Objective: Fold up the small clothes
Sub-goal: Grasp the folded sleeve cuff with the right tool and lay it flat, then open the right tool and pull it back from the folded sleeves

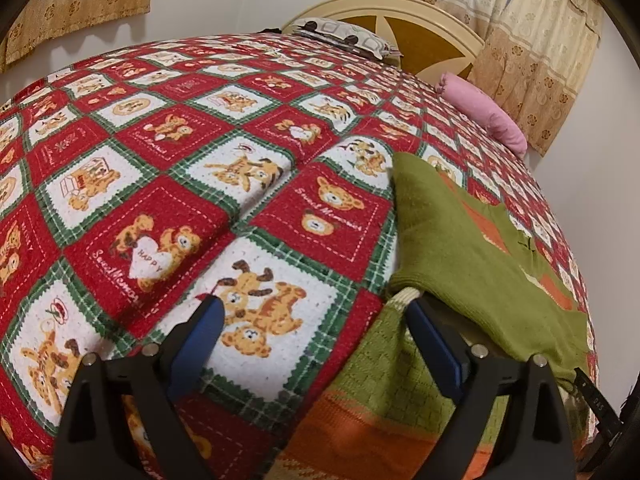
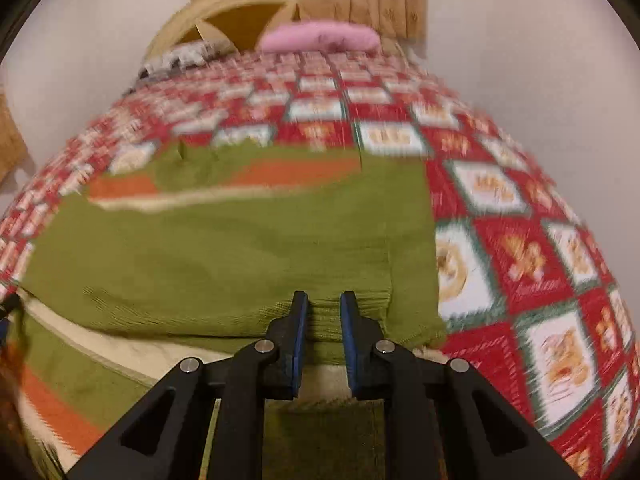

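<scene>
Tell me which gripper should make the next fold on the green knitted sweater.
Right, probably. The right gripper sits narrowly open around the green knitted sweater ribbed edge. The left gripper gapes wide, mostly over the red teddy-bear quilt.

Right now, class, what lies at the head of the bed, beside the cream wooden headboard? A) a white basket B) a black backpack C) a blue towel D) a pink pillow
D: a soft pink pillow rests on the red, white and green teddy-bear patterned bedspread next to the cream wooden headboard, and it also shows in the left wrist view.
</scene>
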`<state>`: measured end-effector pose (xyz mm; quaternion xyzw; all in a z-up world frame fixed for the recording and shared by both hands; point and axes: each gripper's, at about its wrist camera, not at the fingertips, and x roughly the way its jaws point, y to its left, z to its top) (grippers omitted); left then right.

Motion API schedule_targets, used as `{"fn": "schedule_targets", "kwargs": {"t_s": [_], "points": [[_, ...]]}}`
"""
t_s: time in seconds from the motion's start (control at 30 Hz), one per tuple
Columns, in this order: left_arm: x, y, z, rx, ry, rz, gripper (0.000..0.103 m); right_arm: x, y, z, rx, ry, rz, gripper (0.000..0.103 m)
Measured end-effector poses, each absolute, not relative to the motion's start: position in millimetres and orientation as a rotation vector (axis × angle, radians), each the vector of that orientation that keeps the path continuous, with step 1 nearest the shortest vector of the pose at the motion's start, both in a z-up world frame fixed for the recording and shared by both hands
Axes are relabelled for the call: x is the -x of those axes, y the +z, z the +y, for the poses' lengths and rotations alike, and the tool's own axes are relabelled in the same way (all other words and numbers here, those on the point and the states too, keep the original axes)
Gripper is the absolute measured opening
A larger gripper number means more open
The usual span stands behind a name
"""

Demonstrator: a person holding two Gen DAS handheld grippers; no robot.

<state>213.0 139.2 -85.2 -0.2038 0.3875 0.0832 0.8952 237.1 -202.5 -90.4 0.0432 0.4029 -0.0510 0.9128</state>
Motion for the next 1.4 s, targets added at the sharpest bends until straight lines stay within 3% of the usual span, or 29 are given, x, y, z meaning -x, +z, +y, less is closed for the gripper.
{"fn": "schedule_targets", "kwargs": {"t_s": [0.9, 1.2, 1.4], "points": [[-212.3, -85.1, 137.6, 0.408, 0.182, 0.808, 0.096, -234.5, -89.4, -203.1, -0.07, -0.134, 0.825, 0.019], [-212.3, -85.3, 137.6, 0.41, 0.181, 0.807, 0.096, -181.3, -79.0, -183.0, 0.044, -0.132, 0.817, 0.019], [-212.3, -85.4, 137.7, 0.409, 0.182, 0.808, 0.096, -171.0, -89.0, -195.3, -0.028, -0.139, 0.843, 0.019]]}}
